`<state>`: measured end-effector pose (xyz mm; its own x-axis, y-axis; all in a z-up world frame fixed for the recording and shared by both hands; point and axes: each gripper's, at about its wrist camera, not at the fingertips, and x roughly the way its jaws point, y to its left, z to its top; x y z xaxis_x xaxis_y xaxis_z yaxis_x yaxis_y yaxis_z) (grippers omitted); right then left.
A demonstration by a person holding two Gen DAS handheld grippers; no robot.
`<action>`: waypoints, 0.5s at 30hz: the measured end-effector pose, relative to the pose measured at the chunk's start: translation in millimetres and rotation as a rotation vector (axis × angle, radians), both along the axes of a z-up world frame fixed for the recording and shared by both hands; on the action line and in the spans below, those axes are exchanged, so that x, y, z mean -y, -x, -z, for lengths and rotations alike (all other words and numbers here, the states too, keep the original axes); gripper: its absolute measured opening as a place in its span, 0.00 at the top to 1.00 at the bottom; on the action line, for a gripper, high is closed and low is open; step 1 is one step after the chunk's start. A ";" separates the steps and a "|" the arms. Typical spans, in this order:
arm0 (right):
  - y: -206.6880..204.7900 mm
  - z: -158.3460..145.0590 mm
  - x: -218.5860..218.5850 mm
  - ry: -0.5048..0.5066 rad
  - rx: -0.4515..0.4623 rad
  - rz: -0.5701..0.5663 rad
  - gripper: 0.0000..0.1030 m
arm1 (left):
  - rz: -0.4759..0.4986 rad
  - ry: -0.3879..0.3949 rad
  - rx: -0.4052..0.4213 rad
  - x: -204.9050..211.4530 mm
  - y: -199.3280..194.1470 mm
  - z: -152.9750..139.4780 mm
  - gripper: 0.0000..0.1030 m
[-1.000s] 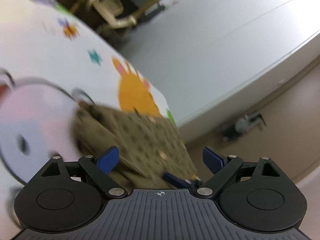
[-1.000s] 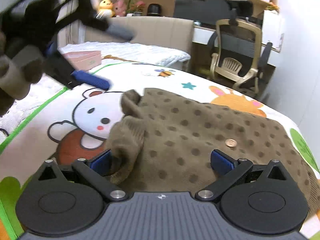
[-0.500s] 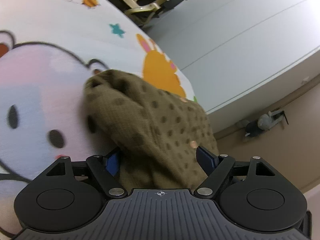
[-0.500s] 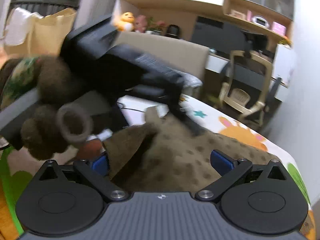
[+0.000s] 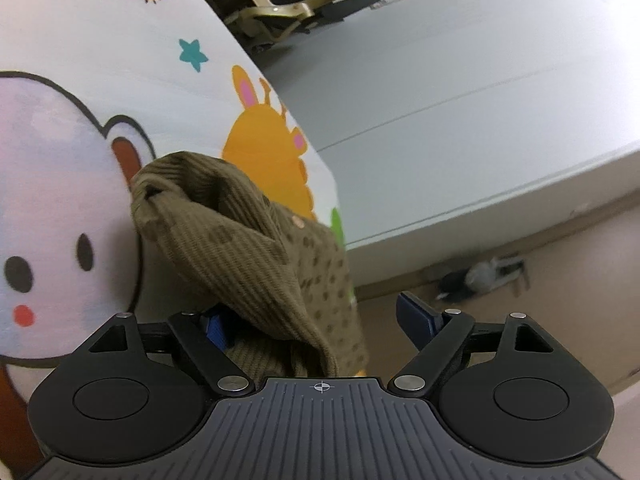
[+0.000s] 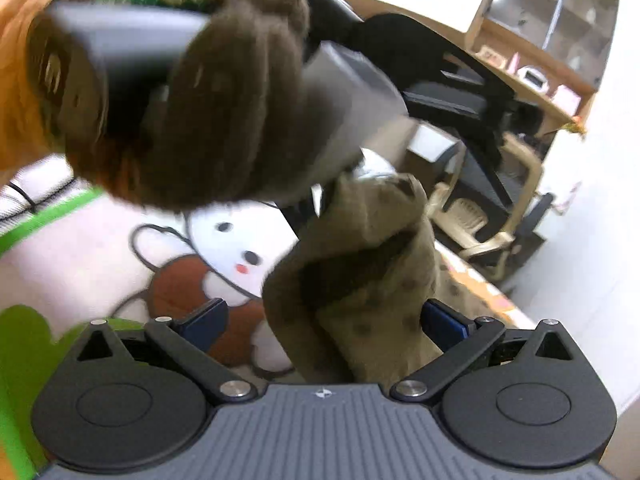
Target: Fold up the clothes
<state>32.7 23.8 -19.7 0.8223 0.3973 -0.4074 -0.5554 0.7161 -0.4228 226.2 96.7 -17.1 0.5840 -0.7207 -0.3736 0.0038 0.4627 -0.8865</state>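
An olive-brown dotted garment (image 5: 256, 248) lies bunched on a cartoon play mat (image 5: 60, 152). My left gripper (image 5: 316, 316) has its jaws wide and opening. The cloth lies between them, draped over the left finger, and the right finger (image 5: 416, 312) is clear of it. In the right wrist view the same garment (image 6: 360, 280) rises in a peak between the jaws of my right gripper (image 6: 324, 318). Only its right pad (image 6: 444, 322) touches the fabric. A hand in a fuzzy brown glove (image 6: 224, 112) holds the blurred left gripper just above that peak.
The mat's edge (image 5: 332, 200) drops to a pale floor on the right. A beige office chair (image 6: 500, 216) stands beyond the mat, with a desk and shelves (image 6: 540, 72) behind it. A white quilted cover (image 6: 36, 184) lies at the left.
The left gripper and its gloved hand swung in close over the garment in front of the right camera. The cloth rose from flat into a peak. Both views rolled.
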 end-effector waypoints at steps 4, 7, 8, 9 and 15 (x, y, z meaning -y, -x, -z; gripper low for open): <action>-16.2 11.1 -5.9 0.057 0.055 0.026 0.01 | -0.004 0.025 -0.016 0.5 -3.7 -3.1 0.14; -34.0 10.3 -2.4 0.060 0.052 0.042 0.31 | 0.004 0.017 -0.017 2.7 -3.3 -4.1 0.13; -41.0 3.3 4.3 0.016 0.017 0.052 0.45 | 0.008 0.010 -0.012 2.3 -2.3 -4.8 0.12; -47.8 -5.3 13.9 -0.046 -0.031 0.061 0.52 | 0.010 -0.002 -0.001 0.1 -0.3 -6.1 0.12; -65.5 -25.3 46.1 -0.180 -0.104 0.064 0.66 | -0.072 -0.008 0.084 -48.0 24.7 -7.5 0.08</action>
